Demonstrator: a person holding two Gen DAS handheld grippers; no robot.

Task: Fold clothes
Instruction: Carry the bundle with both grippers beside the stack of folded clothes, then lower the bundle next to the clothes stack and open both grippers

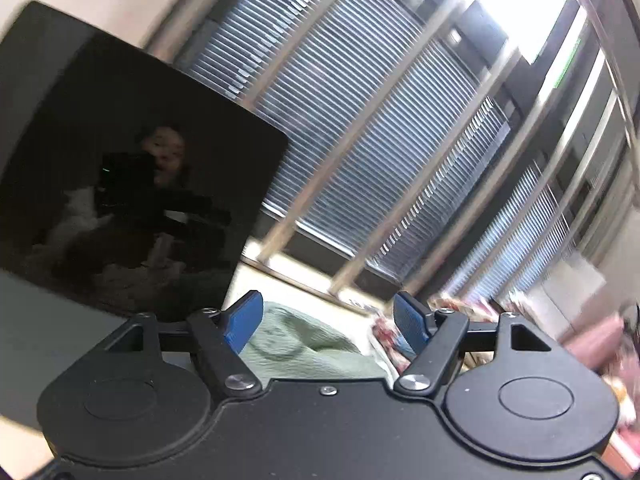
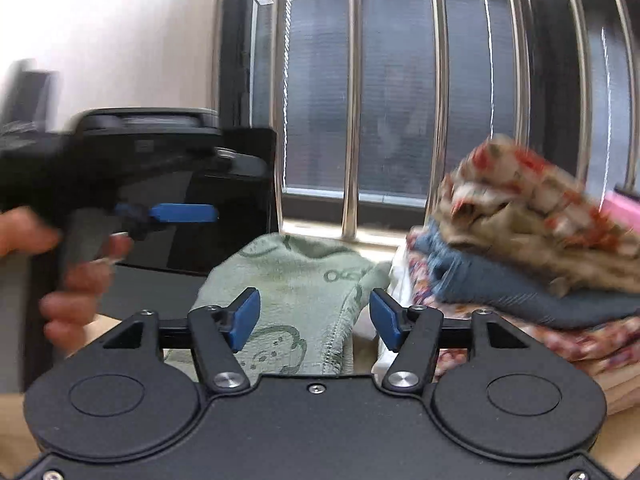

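A pale green printed cloth (image 2: 296,276) lies bunched near the window sill, and it also shows in the left wrist view (image 1: 304,344). My right gripper (image 2: 314,320) is open and empty, just in front of this cloth. My left gripper (image 1: 328,324) is open and empty, raised and tilted, with the green cloth beyond its blue fingers. The left gripper also shows from the side in the right wrist view (image 2: 184,213), held by a hand at the left. A pile of folded clothes (image 2: 532,240), floral on top and blue below, stands at the right.
A dark monitor screen (image 1: 132,168) stands at the left, close to the left gripper. A window with metal bars (image 2: 352,120) and blinds is behind the clothes. The pile of clothes shows blurred in the left wrist view (image 1: 400,332). A pink thing (image 2: 624,204) lies behind the pile.
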